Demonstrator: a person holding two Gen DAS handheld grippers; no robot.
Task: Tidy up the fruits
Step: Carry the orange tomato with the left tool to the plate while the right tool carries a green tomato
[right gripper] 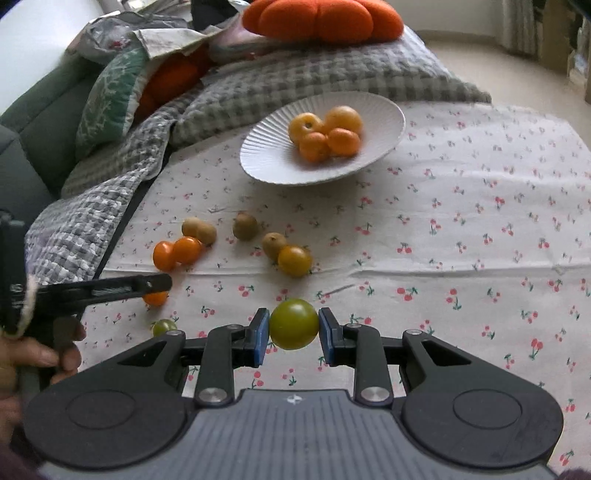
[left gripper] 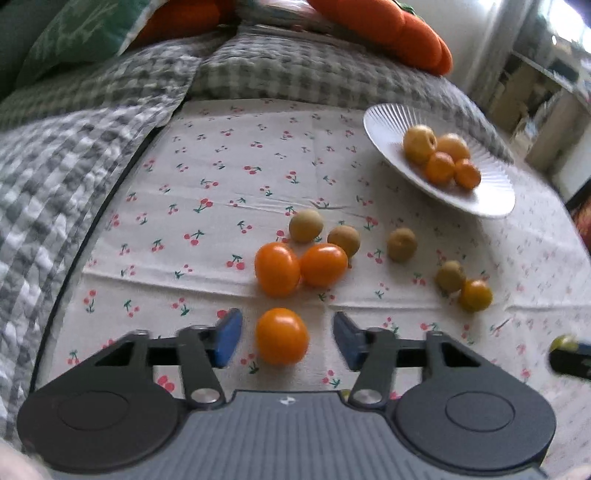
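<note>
My left gripper (left gripper: 283,338) is open, its blue pads on either side of an orange tomato (left gripper: 282,336) on the cherry-print cloth. My right gripper (right gripper: 293,330) is shut on a green tomato (right gripper: 293,324). A white ribbed plate (right gripper: 266,155) holds several orange and yellow fruits (right gripper: 325,133); it also shows in the left wrist view (left gripper: 491,201). Two orange tomatoes (left gripper: 299,267) and several brown longans (left gripper: 402,244) lie loose on the cloth. Another small green tomato (right gripper: 164,326) lies near the left gripper, which shows in the right wrist view (right gripper: 147,286).
A grey checked blanket (left gripper: 92,129) lies along the left and far side of the table. Orange cushions (right gripper: 321,18) and a green pillow (right gripper: 110,92) sit behind it. Shelves (left gripper: 546,85) stand at the far right.
</note>
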